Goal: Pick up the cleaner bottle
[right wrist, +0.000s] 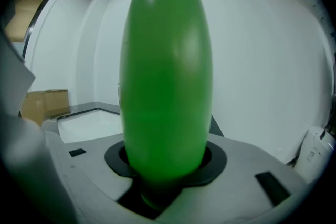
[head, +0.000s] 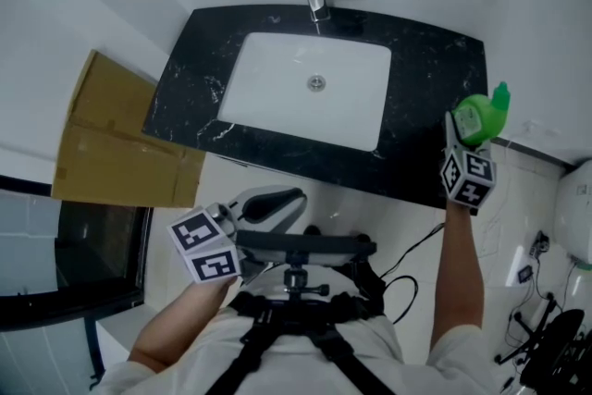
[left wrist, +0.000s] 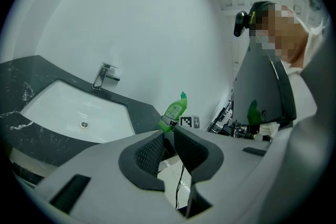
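Glossy green cleaner bottle (right wrist: pixel 165 76), seemingly plastic, in right tool (right wrist: pixel 165 162).

Bright even light; fisheye edges dark; cleaner bottle (right wrist: pixel 165 76) perhaps soft.

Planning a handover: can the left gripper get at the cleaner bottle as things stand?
Probably yes. The cleaner bottle is clamped in the right gripper by the counter's right end, and nothing stands between it and the left gripper. Its shut jaws need opening first.
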The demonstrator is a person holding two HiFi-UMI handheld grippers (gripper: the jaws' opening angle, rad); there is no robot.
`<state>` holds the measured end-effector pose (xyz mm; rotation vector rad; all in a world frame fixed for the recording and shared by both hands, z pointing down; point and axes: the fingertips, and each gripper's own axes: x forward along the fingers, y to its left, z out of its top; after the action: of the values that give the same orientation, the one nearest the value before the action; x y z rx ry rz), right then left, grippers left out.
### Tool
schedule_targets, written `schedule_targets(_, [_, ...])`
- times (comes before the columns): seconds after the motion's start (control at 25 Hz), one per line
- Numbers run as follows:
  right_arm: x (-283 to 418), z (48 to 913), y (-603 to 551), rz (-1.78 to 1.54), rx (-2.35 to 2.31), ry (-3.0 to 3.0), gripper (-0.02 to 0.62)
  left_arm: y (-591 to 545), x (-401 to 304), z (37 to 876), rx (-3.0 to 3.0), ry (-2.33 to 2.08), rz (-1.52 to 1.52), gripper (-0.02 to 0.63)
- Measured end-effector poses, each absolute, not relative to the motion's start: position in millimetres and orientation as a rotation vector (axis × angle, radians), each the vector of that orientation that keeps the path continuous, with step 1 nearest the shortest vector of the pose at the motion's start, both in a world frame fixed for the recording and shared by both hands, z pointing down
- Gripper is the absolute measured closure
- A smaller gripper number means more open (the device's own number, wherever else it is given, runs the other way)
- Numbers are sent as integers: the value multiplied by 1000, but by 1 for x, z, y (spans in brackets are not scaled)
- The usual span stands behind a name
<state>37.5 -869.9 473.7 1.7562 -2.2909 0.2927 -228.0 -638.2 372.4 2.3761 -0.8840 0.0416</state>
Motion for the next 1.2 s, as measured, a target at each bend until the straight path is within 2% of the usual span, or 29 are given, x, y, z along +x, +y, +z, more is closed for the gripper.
schedule_targets(1.2, [26, 409, -784, 217, 1671, -2308, 420, -636, -228, 371, 2428, -808, -90, 555])
